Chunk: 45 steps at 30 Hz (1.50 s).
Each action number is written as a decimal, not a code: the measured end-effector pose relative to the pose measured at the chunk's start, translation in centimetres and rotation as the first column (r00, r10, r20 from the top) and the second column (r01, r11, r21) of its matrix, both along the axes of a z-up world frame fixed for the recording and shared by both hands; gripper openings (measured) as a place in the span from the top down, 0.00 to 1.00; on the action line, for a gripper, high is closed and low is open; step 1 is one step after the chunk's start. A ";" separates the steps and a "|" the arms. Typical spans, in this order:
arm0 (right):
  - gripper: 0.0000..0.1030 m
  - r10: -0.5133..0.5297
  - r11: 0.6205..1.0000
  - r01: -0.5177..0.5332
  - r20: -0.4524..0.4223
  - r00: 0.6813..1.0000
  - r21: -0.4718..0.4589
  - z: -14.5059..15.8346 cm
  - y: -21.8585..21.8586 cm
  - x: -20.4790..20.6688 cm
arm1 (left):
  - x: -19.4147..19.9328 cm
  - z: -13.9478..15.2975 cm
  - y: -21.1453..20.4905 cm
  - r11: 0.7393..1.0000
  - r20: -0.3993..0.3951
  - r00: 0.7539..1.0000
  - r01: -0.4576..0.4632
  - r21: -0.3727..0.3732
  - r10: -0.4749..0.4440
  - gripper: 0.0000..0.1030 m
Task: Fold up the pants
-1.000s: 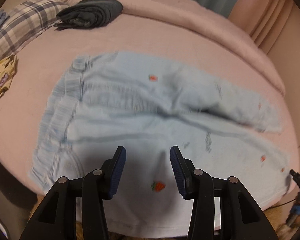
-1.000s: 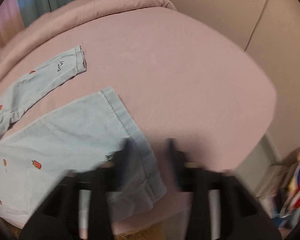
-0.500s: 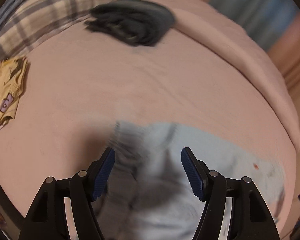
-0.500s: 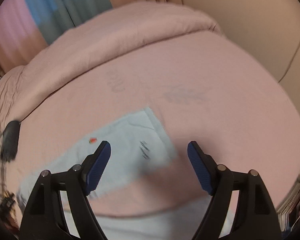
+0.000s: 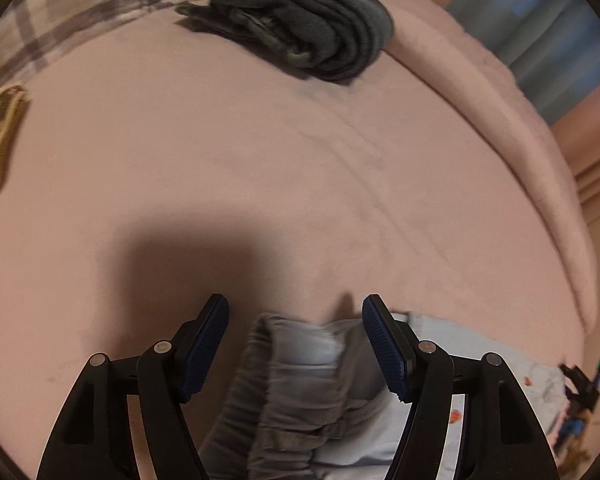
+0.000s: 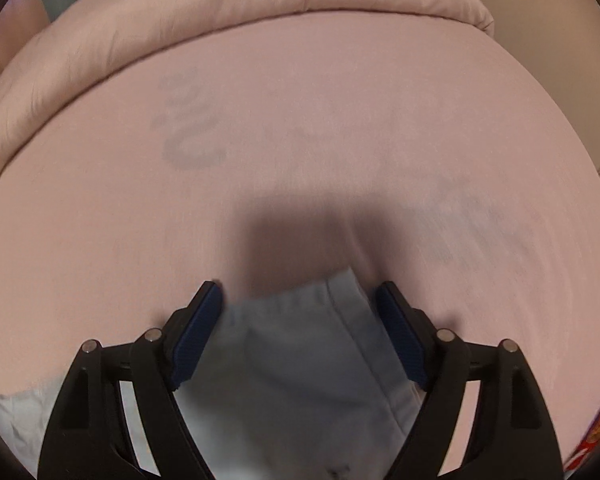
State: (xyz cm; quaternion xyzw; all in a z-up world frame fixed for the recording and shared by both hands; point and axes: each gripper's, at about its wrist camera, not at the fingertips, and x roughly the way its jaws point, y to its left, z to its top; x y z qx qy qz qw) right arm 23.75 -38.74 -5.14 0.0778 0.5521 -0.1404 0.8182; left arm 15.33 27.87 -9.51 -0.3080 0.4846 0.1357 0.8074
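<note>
Jaws on both grippers stand apart: left gripper (image 5: 295, 344) straddles the pants (image 5: 300, 376) waistband, right gripper (image 6: 298, 330) a leg hem (image 6: 340, 292), placed to pinch both ends off the bed (image 5: 260, 152)

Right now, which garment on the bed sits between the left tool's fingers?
The light blue pants, waistband up; the dark folded garment lies far off.

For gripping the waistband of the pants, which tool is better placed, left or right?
Left. The left tool is open with the gathered waistband between its fingers. The right tool, also open, straddles a hem at a leg end, so it probably suits that end instead.
</note>
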 end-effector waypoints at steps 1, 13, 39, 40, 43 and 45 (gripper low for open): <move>0.20 0.006 1.000 -0.006 -0.004 1.000 -0.003 0.0 0.2 0.0 | -0.2 -0.1 -0.1 1.000 0.010 1.000 0.004 -0.026 -0.003 0.34; 0.92 0.122 0.991 -0.124 0.036 0.992 0.051 2.5 2.4 -2.5 | -1.5 2.0 -3.7 0.999 0.078 0.997 -0.008 0.051 0.004 0.72; 0.92 0.102 0.945 -0.210 0.383 0.918 0.252 10.0 -5.8 -25.9 | -18.9 8.6 -7.8 0.993 0.281 0.953 0.101 0.065 -0.115 0.71; 0.92 0.106 0.949 -0.210 0.388 0.915 0.236 10.4 -5.7 -26.8 | -19.4 8.4 -7.9 0.992 0.275 0.954 0.106 0.063 -0.119 0.71; 0.92 0.102 0.949 -0.196 0.345 0.933 0.248 9.3 -5.8 -29.8 | -20.6 6.7 -8.2 0.988 0.188 0.972 0.127 0.093 -0.142 0.70; 0.92 0.118 0.951 -0.193 0.294 0.948 0.242 7.5 -5.5 -31.9 | -20.9 5.6 -8.4 0.982 0.129 0.978 0.153 0.109 -0.166 0.69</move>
